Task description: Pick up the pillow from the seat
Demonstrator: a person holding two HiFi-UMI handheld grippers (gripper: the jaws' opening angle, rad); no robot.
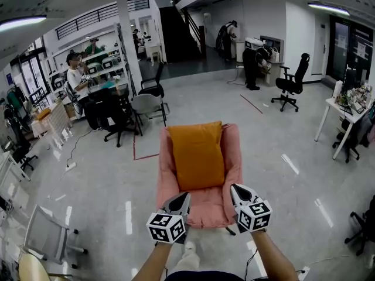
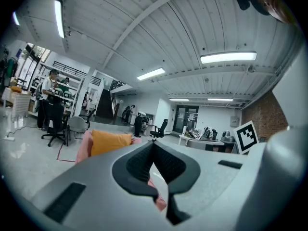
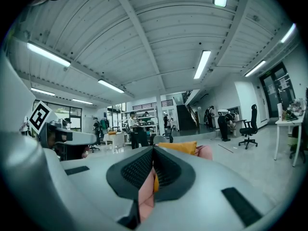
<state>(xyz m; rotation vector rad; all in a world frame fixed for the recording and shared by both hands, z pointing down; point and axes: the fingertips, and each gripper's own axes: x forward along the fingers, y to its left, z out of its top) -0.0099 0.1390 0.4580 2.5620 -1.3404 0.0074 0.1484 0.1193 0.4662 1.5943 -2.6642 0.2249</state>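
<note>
An orange pillow (image 1: 198, 155) leans against the back of a pink cushioned seat (image 1: 208, 206) in the middle of the head view. My left gripper (image 1: 181, 201) hovers at the seat's front left corner, jaws shut and empty. My right gripper (image 1: 238, 193) hovers at the front right corner, also shut with nothing in it. In the left gripper view the pillow (image 2: 109, 142) shows ahead to the left of the closed jaws of the left gripper (image 2: 154, 144). In the right gripper view the pillow (image 3: 180, 147) peeks above the closed tips of the right gripper (image 3: 153, 150).
Grey and black office chairs (image 1: 149, 103) stand behind the seat on the left. A white desk (image 1: 345, 113) with clutter stands at the right. Several people (image 1: 76, 78) work at desks further back. A grey chair (image 1: 47, 233) sits near left. Red tape (image 1: 136, 151) marks the floor.
</note>
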